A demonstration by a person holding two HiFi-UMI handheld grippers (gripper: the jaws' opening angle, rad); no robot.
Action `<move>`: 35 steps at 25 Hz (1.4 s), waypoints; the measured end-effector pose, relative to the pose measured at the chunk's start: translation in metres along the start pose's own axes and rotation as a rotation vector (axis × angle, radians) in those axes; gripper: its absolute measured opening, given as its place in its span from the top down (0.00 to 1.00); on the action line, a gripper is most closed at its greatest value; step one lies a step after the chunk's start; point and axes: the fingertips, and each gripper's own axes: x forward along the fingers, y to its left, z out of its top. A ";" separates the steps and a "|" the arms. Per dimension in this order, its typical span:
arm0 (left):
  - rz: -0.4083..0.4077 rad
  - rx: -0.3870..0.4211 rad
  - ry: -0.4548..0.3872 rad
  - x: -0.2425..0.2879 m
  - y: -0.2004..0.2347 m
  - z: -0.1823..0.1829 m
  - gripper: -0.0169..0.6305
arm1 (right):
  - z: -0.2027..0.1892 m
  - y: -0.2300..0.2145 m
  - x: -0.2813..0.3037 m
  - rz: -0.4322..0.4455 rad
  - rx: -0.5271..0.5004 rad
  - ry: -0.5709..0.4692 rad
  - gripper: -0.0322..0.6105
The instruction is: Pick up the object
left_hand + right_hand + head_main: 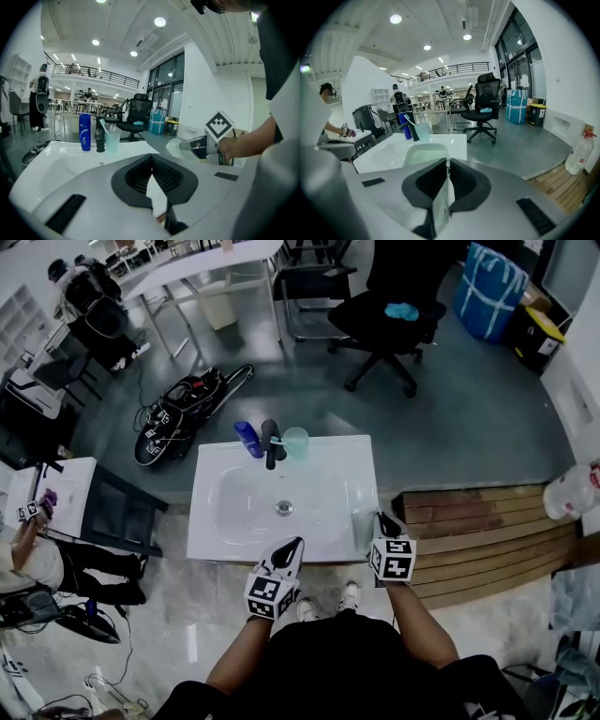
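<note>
A clear, pale plastic cup (364, 529) stands at the front right corner of the white sink (216, 531). My right gripper (380, 518) is shut on its wall; in the right gripper view the cup's rim (423, 154) rises just ahead of the closed jaws (447, 164). My left gripper (292, 545) hovers over the sink's front edge, shut with nothing in it (151, 159). From the left gripper view the right gripper (187, 144) shows at the right, with the cup partly hidden behind it.
At the sink's back stand a blue bottle (248, 439), a black faucet (270, 443) and a teal cup with a toothbrush (295, 442). A wooden platform (487, 531) lies right, an office chair (389, 320) beyond, a black bag (183, 413) on the floor.
</note>
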 end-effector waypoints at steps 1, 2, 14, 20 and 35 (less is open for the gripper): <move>-0.001 0.001 -0.002 -0.001 0.000 0.002 0.95 | 0.007 0.002 -0.004 0.004 0.001 -0.016 0.90; -0.002 0.003 -0.005 -0.001 0.000 0.004 0.95 | 0.014 0.005 -0.008 0.009 0.001 -0.035 0.90; -0.006 0.037 -0.078 -0.004 0.002 0.037 0.95 | 0.093 0.027 -0.060 0.047 -0.018 -0.250 0.90; -0.019 0.050 -0.090 -0.005 -0.005 0.043 0.95 | 0.099 0.031 -0.079 0.051 -0.056 -0.291 0.90; -0.019 0.051 -0.092 -0.010 -0.008 0.039 0.95 | 0.103 0.033 -0.086 0.048 -0.065 -0.332 0.90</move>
